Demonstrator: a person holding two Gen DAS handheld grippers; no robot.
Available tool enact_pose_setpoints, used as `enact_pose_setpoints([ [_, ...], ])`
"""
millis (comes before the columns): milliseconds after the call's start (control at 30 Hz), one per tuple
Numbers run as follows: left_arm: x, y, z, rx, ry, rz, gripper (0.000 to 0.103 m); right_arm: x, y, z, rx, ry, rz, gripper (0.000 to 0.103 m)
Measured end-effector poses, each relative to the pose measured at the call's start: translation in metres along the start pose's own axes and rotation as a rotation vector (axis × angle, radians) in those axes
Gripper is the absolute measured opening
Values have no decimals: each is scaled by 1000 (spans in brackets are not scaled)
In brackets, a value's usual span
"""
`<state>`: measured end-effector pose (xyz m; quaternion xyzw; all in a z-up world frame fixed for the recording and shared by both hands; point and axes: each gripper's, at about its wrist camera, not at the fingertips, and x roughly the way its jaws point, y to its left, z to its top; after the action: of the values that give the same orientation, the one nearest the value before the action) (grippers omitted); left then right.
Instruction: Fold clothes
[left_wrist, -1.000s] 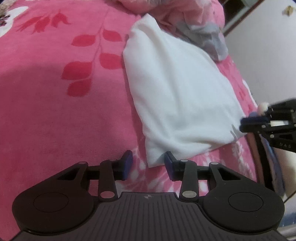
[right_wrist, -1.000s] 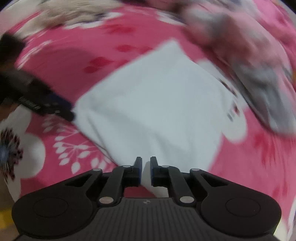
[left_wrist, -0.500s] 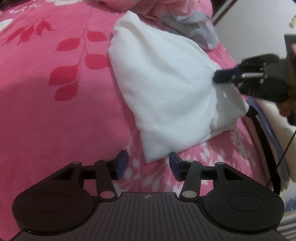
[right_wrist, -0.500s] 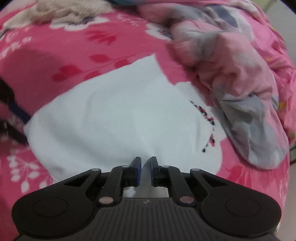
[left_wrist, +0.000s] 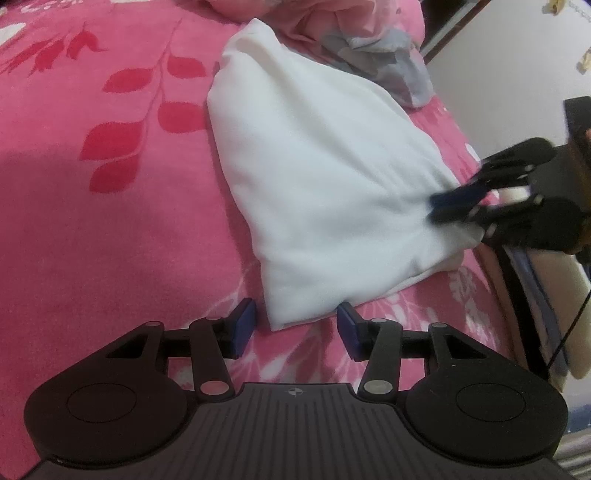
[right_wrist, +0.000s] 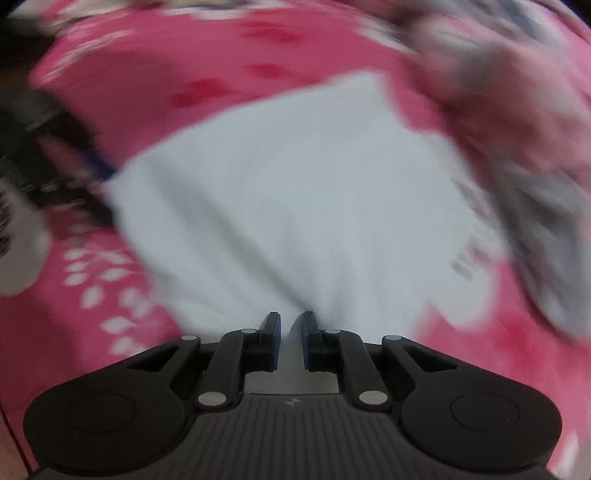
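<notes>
A folded white garment lies on the pink flowered bedspread. My left gripper is open, its blue pads on either side of the garment's near corner, just short of it. My right gripper shows at the right of the left wrist view, blurred, pinching the garment's right edge. In the right wrist view the right gripper is nearly closed with white cloth between its pads; that view is motion-blurred. The left gripper appears there as a dark smear at the garment's left corner.
A crumpled pink and grey garment lies beyond the white one, at the head of the bed. The bed's right edge runs beside a white wall. A dark frame and cable hang at that edge.
My right gripper has come down and toward the garment's near right edge, still holding cloth. My left gripper has opened wider at the near corner. The right wrist view has turned blurry.
</notes>
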<state>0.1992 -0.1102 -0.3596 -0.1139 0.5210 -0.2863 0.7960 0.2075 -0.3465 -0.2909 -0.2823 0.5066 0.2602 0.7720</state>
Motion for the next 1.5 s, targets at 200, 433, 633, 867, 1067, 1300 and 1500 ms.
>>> enact_pose_setpoints([
  [200,-12,9,-2,-77,7,-18,48,-14,22,1,-26,-66,88,11],
  [433,-32,16,-6,-127,2,-1,48,10,16,-40,33,168,10,11],
  [633,-51,4,16,-113,-116,-13,47,-36,-11,-14,179,-8,10,11],
  [867,-5,-24,28,0,-49,1,43,23,-28,29,26,-99,4,10],
  [1067,10,-32,28,27,-31,-3,41,22,-82,0,171,28,-226,11],
  [1300,9,-28,29,0,-27,-7,42,35,-26,64,-64,-189,20,11],
  [1500,10,-23,29,-1,-29,-28,43,54,-107,33,146,-50,-271,11],
])
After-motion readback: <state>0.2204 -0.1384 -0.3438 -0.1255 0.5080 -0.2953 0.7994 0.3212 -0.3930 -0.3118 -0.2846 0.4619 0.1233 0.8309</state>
